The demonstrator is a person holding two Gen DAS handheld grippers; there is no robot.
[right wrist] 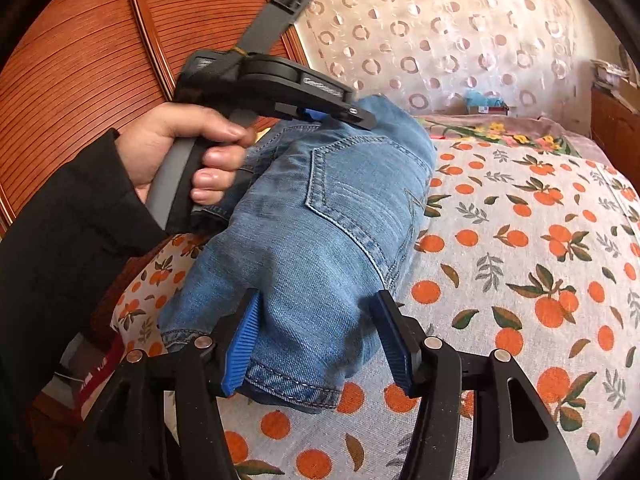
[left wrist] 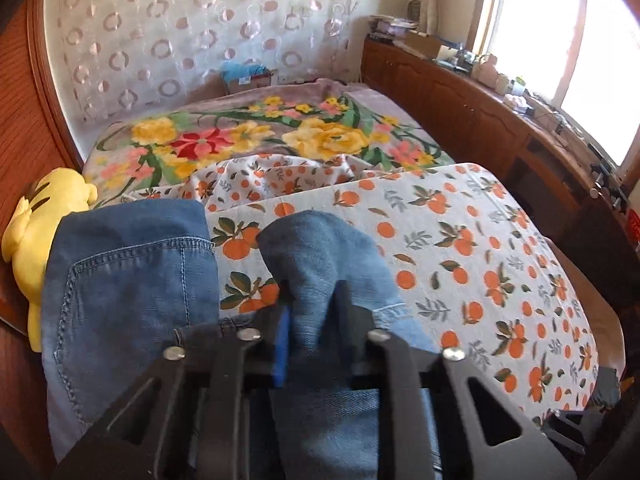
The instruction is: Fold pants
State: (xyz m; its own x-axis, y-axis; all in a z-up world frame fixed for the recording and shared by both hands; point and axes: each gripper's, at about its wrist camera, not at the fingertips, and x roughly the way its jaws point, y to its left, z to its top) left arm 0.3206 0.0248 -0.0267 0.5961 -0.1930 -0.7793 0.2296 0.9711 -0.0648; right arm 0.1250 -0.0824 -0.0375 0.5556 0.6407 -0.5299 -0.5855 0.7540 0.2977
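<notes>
Left gripper (left wrist: pixel 310 300): jaws closed on a raised ridge of denim. The pinched cloth stands up between the fingers, so the grip takes a fold of fabric rather than a single edge. In the right wrist view this gripper sits on top of the far end of the jeans (right wrist: pixel 320 216), held by a hand (right wrist: pixel 180 156) in a dark sleeve (right wrist: pixel 68 248). Holding from above lets that end be lifted or carried over.

Right gripper (right wrist: pixel 318 336): jaws set wide around the near end of the jeans. The left blue pad (right wrist: pixel 240 348) touches the denim; the right pad stands beside the roll, and contact there cannot be confirmed. This looks like a straddling hold that steadies the bundle, not a firm clamp.

The jeans lie as a thick, already doubled bundle on the orange-print sheet (right wrist: pixel 520 280), back pocket stitching facing up, hem toward the right gripper. The task appears well advanced; a further fold or a flattening pass probably remains.

Surroundings: a floral blanket (left wrist: pixel 256 140) lies beyond the sheet, a yellow plush toy (left wrist: pixel 44 236) sits at the left edge beside the jeans, and a wooden cabinet (left wrist: pixel 460 100) runs under the window.
</notes>
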